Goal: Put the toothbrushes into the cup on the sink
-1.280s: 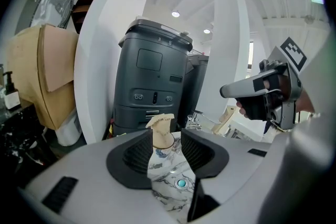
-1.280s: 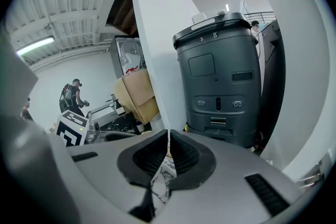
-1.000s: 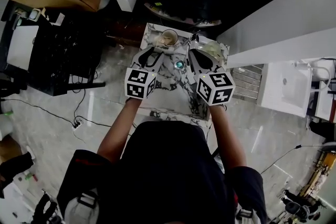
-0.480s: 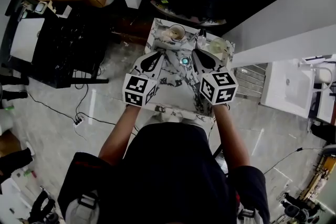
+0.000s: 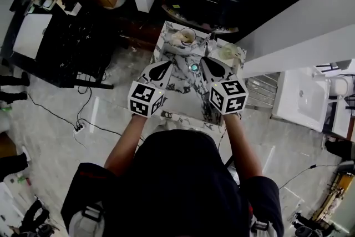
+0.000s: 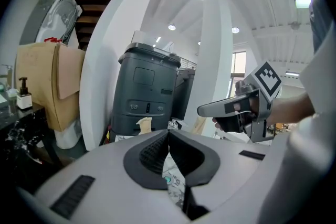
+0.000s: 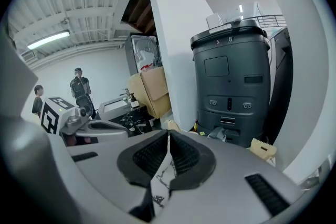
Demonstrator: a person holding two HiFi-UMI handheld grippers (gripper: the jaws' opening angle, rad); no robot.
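Right gripper view: jaws closed tip to tip, nothing between them.
Right gripper sits over a marbled surface, which shows through the gap below the tips. Dark grey cabinet ahead right, white column left of it, then a cardboard box. Two people stand far left.

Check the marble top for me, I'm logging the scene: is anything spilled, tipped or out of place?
Nothing stands out. The cup and the clear glass both stand upright near the marble top's far edge, with a small teal object between them and slightly nearer. No spill shows.
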